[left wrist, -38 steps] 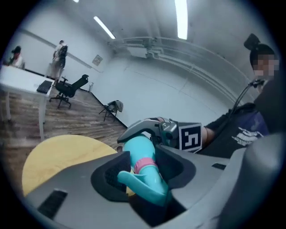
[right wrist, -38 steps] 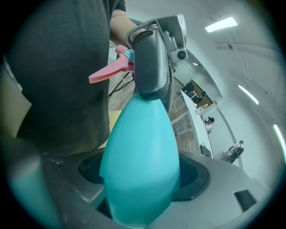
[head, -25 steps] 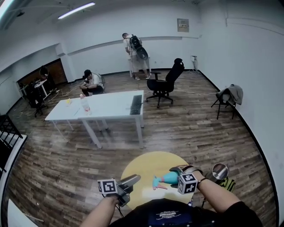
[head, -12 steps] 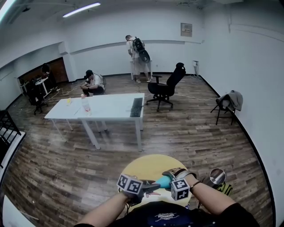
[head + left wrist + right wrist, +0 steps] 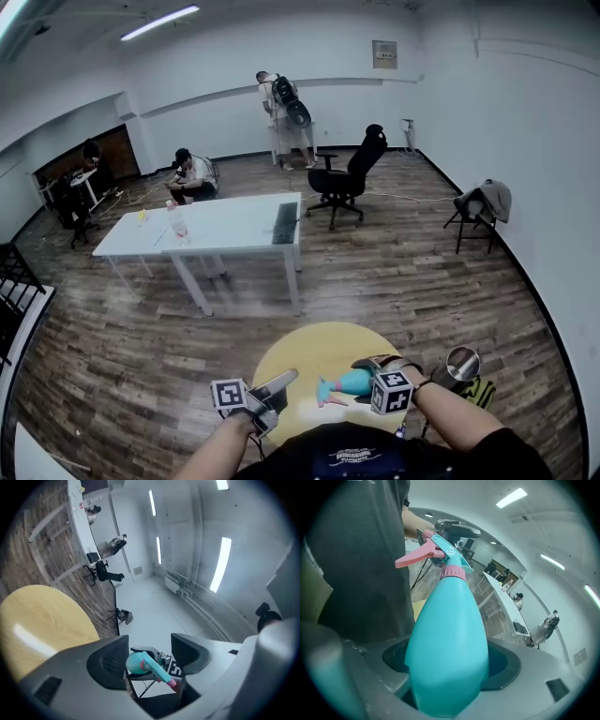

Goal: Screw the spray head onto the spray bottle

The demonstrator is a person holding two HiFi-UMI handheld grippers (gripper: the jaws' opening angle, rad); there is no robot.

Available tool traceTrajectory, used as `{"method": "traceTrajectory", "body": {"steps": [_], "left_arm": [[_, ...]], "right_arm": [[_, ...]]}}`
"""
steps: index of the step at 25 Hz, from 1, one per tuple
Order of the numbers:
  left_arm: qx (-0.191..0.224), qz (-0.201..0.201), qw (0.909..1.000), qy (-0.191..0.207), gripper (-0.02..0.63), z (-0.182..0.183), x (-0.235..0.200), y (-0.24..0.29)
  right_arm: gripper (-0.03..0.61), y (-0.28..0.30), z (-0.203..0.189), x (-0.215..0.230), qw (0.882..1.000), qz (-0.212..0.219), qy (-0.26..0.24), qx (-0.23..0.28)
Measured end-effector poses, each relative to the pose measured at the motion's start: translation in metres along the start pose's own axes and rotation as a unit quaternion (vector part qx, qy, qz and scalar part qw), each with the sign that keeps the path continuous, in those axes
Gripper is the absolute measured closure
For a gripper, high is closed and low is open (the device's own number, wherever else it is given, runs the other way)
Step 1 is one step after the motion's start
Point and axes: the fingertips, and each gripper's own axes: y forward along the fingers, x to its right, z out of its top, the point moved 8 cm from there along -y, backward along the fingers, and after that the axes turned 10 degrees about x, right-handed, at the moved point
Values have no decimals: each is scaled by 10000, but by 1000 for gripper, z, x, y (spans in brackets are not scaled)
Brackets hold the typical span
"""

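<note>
The right gripper has its jaws tight on the fat part of the blue bottle, above the yellow tabletop. The spray head is on top. The left gripper has its jaws opening, with nothing inside. The bottle looks light, smooth and slippery, so hold its fat part.

A white table and black office chair stand beyond the round yellow table.

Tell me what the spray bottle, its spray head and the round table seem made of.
The spray bottle: likely plastic, smooth opaque teal, soft sheen. The spray head: moulded plastic, teal with pink trigger and collar. The round table: pale yellow top, faintly glossy; wood or laminate, cannot tell.
</note>
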Motion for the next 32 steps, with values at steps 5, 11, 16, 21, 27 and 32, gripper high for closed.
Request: {"method": "traceTrajectory", "body": {"steps": [5,11,16,21,27,32], "left_arm": [[-530,-7,9973,511,299,-2,-12,-2],[-2248,587,9544,1873,397,-59,-7,65],[-2901,568,9107,2885,389,-64,2,70],[-2058,353,9550,2108,364,-50,6,69],[-404,222,9960,765,302,1,-1,5],[-1072,269,9915,679,302,-21,-11,14]], "right_arm": [[173,1,-4,4,9996,-71,-206,-162],[173,17,30,8,9946,-6,-999,-280],[173,13,25,0,9942,-48,-1032,-289],[173,13,25,8,9984,89,-565,2],[173,3,1,3,10000,-28,-60,10],[173,7,12,1,9987,-70,-493,-109]]}}
